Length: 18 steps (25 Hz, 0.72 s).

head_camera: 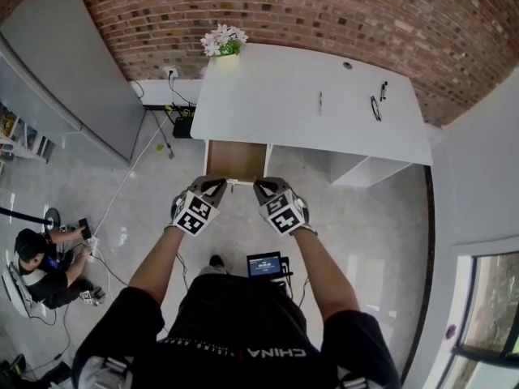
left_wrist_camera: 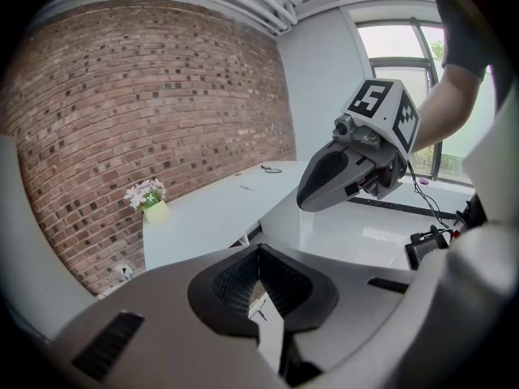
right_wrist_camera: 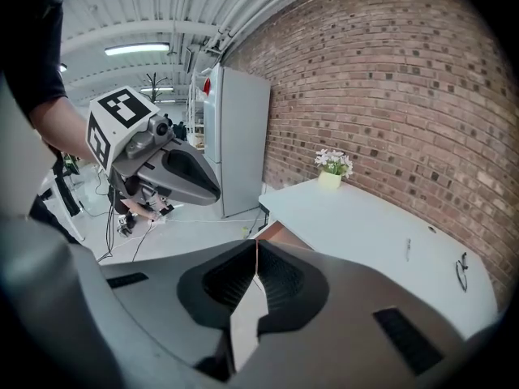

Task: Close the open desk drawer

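**A:** Drawer (head_camera: 235, 159) standing open under the left part of the white desk (head_camera: 284, 96). Brown wooden inside showing, handle (head_camera: 233, 182) at the near edge.

**B:** Up on the desk, potted flowers (head_camera: 224, 40) at the far left corner, glasses (head_camera: 375, 108) over to the right. Brick wall (head_camera: 340, 6) behind, glossy grey floor (head_camera: 365, 233) below, grey cabinet (head_camera: 73, 71) off left.

**A:** And the left gripper (head_camera: 217, 185) and right gripper (head_camera: 259, 186)?

**B:** Both with fingers pressed together, pinching nothing. Tips either side of the handle, just beside the drawer front. Touching it or not, impossible to tell.
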Motion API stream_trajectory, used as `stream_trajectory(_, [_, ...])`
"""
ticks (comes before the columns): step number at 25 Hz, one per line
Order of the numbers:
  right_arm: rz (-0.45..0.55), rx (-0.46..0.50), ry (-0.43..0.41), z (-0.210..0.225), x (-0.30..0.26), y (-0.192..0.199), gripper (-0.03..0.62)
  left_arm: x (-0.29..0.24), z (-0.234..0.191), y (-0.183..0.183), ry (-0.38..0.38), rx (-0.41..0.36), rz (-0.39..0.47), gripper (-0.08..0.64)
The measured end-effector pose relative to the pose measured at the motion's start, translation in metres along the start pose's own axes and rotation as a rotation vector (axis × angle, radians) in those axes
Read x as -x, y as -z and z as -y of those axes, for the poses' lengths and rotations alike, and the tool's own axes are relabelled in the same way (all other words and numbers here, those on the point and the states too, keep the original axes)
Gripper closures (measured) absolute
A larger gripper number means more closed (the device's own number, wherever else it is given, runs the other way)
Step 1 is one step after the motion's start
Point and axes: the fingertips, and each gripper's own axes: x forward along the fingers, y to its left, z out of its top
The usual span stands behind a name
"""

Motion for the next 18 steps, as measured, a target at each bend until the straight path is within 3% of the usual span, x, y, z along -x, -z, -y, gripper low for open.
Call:
stream_trajectory(5, [-0.03,-0.027,0.004,0.01,-0.038,0.024,0.575,-0.025,-0.012,0.029,0.019,0.026,-0.004,0.548])
stream_trajectory(13, [-0.065,-0.047,-0.005,0.005,-0.122,0.09,0.575,-0.083,-0.021,0.115,0.073,0.046,-0.049,0.548])
stream_trajectory(18, [-0.068,-0.039,-0.027,-0.001,-0.183,0.149,0.577,-0.137,-0.012,0.188,0.063,0.064,-0.064,0.548])
